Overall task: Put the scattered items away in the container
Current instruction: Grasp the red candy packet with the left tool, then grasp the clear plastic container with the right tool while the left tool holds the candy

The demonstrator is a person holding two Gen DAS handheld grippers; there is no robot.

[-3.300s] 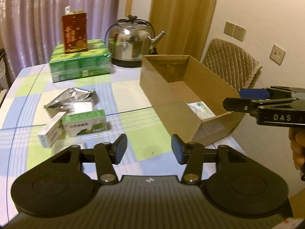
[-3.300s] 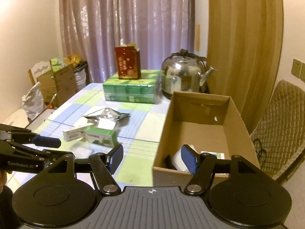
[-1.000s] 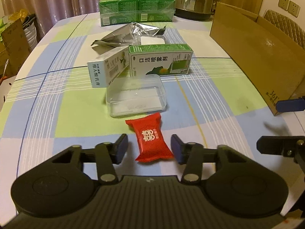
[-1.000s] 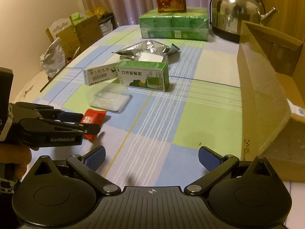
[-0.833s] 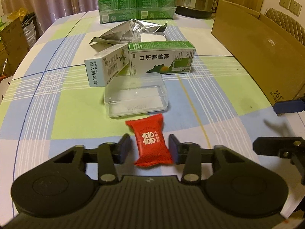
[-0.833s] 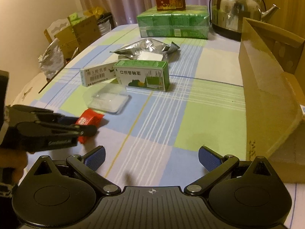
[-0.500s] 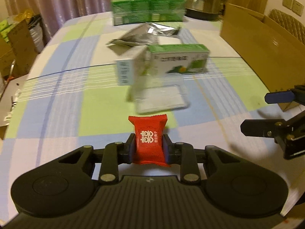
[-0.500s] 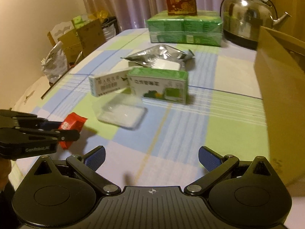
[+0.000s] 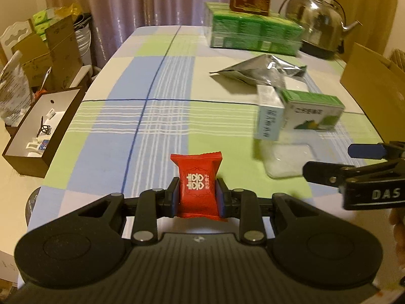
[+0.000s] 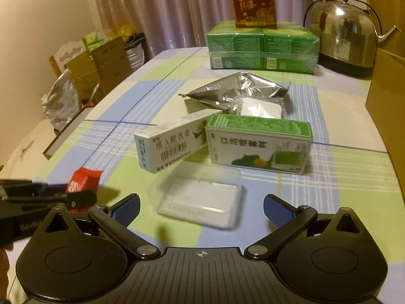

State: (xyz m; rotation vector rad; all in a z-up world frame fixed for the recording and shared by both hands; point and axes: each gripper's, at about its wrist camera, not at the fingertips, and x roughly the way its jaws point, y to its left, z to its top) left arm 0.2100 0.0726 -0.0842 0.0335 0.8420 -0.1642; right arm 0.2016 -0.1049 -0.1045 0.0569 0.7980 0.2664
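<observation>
My left gripper [image 9: 197, 195] is shut on a red candy packet [image 9: 196, 177], held just above the checked tablecloth near the front edge. From the right wrist view the same packet [image 10: 83, 179] shows at the left in those jaws. My right gripper [image 10: 201, 206] stands open, its blue pads on either side of a clear plastic box [image 10: 200, 202] lying just ahead of them. Behind the plastic box lie a white carton [image 10: 172, 147], a green-and-white carton [image 10: 258, 144] and a silver foil pouch [image 10: 235, 91]. The cardboard container [image 9: 374, 81] sits at the right edge.
A wrapped stack of green packs [image 10: 263, 50] with a red box [image 10: 253, 2] on top and a steel kettle [image 10: 346, 40] stand at the table's far end. Left of the table are an open brown drawer [image 9: 38, 131] and cardboard cartons [image 9: 50, 48].
The left jaws closed on the red packet and carried it left, off the cloth. The right gripper, still open, moved left from the cardboard container to the clear plastic box.
</observation>
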